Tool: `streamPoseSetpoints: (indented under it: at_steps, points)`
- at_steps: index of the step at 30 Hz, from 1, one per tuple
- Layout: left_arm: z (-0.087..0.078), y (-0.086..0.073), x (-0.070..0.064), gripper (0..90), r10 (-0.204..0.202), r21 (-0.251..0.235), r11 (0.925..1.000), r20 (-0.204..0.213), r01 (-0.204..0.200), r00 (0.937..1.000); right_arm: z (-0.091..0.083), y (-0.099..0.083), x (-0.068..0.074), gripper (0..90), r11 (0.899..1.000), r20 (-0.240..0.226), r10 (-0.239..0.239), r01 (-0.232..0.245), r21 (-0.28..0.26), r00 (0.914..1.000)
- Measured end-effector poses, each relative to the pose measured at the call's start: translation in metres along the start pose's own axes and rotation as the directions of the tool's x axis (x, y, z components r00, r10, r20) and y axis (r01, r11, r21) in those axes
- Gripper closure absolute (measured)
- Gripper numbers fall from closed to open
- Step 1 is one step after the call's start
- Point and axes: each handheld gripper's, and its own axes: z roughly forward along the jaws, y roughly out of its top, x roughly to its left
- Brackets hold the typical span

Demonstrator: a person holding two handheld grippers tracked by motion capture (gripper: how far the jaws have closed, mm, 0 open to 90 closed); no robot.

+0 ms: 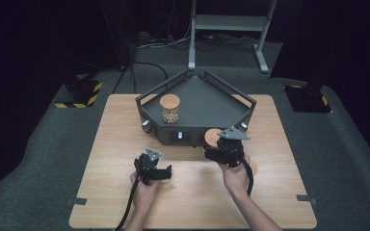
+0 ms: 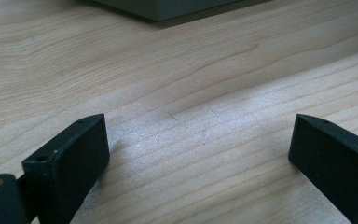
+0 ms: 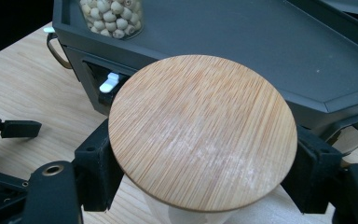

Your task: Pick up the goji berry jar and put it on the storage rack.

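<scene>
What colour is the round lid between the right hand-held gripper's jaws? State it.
Light bamboo brown with fine straight grain on the lid; clearest in the right gripper view.

A pale wooden table point(image 1: 125, 192) stands on grey carpet point(image 1: 38, 173) (dimly lit), with a metal stand point(image 1: 229, 29) behind.

**Around the table**

A wooden table point(image 1: 125, 202) stands on grey carpet point(image 1: 38, 159). On its far half sits a dark angular tray point(image 1: 207, 103). A jar of pale beads point(image 1: 169, 111) with a wooden lid stands in the tray's left part. Behind the table rises a grey metal stand point(image 1: 229, 21), cables point(image 1: 149, 67) trailing across the floor. Yellow-black striped bases point(image 1: 79, 94) sit at either side.
</scene>
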Motion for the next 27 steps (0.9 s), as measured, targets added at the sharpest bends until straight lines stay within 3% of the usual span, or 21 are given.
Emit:
streamPoseSetpoints:
  at_steps: [10,27]
  points:
    - [0.000,0.000,0.000,5.1,0.003,0.000,1.0000,-0.001,-0.003,1.0000,-0.005,0.015,-0.002,25.6,1.000,0.002,-0.015,0.015,-0.011,0.9999]
    - [0.000,0.000,0.000,5.1,0.004,0.001,1.0000,0.000,-0.004,1.0000,-0.008,0.050,-0.013,25.6,0.999,0.003,0.005,-0.005,-0.035,1.0000]
